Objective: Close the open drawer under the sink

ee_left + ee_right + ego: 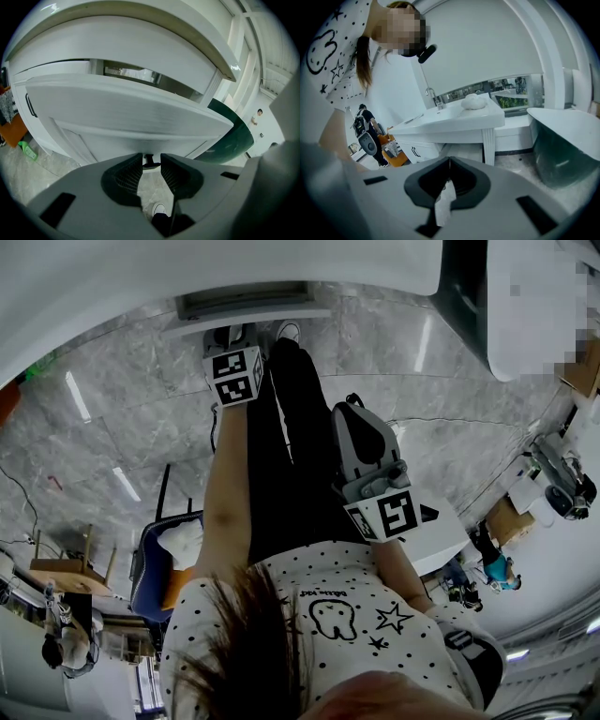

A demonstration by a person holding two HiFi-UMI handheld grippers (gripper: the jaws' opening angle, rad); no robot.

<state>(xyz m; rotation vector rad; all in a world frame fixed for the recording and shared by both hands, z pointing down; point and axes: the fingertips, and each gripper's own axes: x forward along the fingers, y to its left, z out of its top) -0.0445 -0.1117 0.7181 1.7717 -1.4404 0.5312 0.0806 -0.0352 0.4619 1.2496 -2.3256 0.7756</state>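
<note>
The white drawer (126, 112) stands pulled out under the curved sink counter (140, 28); in the head view it is the pale box (248, 307) at the top. My left gripper (151, 164) points at the lower edge of the drawer front. Its jaws stand apart, and the small dark handle (150, 161) shows in the gap just past the tips. I cannot tell whether the pads touch it. In the head view the left gripper (234, 338) reaches out in front of the drawer. My right gripper (450, 159) is shut on nothing and stays close to the body (352, 409).
A dark green tub (234, 136) stands right of the cabinet, also the tub (562, 154) in the right gripper view. A second white vanity (454, 122) with a tap is across the room, and a person with a backpack (363, 124) beside it. My shoes (286, 331) are near the drawer.
</note>
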